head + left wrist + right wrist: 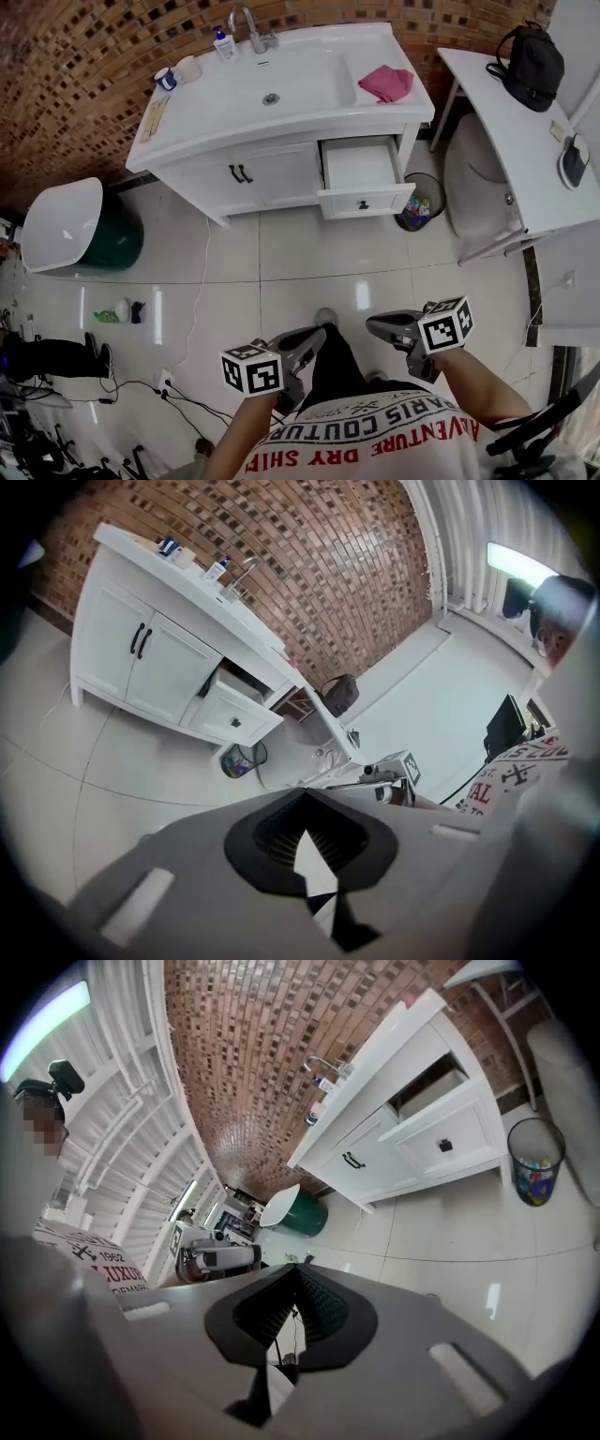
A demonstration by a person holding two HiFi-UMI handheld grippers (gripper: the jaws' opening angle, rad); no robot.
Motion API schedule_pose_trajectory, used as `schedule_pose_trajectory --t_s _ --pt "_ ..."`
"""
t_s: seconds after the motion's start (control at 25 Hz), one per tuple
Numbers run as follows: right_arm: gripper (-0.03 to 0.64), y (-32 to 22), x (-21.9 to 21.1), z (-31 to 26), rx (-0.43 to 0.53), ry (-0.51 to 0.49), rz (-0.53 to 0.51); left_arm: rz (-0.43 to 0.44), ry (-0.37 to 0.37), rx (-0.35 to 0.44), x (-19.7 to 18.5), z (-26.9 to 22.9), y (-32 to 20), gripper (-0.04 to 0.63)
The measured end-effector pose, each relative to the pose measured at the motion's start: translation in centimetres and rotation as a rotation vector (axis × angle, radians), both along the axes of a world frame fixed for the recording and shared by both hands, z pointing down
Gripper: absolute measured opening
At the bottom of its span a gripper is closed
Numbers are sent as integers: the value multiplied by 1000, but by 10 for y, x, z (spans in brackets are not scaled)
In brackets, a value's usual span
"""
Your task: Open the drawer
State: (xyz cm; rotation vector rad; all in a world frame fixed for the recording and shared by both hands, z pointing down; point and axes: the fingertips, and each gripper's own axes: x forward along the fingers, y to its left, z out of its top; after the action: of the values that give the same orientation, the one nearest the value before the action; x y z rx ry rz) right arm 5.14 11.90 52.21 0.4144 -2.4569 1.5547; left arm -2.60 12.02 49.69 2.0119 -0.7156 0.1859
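Glossy tile floor [281, 272], brick wall [84, 66]; the vanity drawer [361, 169] stands open; your left gripper [314, 339] and right gripper [380, 326] are closed, empty.

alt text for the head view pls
A white vanity against a brick wall has its drawer pulled open, with a pink cloth lying on the countertop above it. At the bottom, the left gripper and right gripper are close to the person's body, well away from the vanity.
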Motion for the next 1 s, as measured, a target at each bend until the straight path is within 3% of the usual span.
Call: schedule_pose_trajectory --t_s 0.24,0.44,1.0 --pt "6 73 38 -68 71 -45 28 -9 58 22 45 -50 77 -8" --pt "6 113 49 -117 94 -86 73 61 59 66 64 -99 117 -8" --pt "6 175 -6 -180 218 -55 75 144 55 151 15 -160 168 -8"
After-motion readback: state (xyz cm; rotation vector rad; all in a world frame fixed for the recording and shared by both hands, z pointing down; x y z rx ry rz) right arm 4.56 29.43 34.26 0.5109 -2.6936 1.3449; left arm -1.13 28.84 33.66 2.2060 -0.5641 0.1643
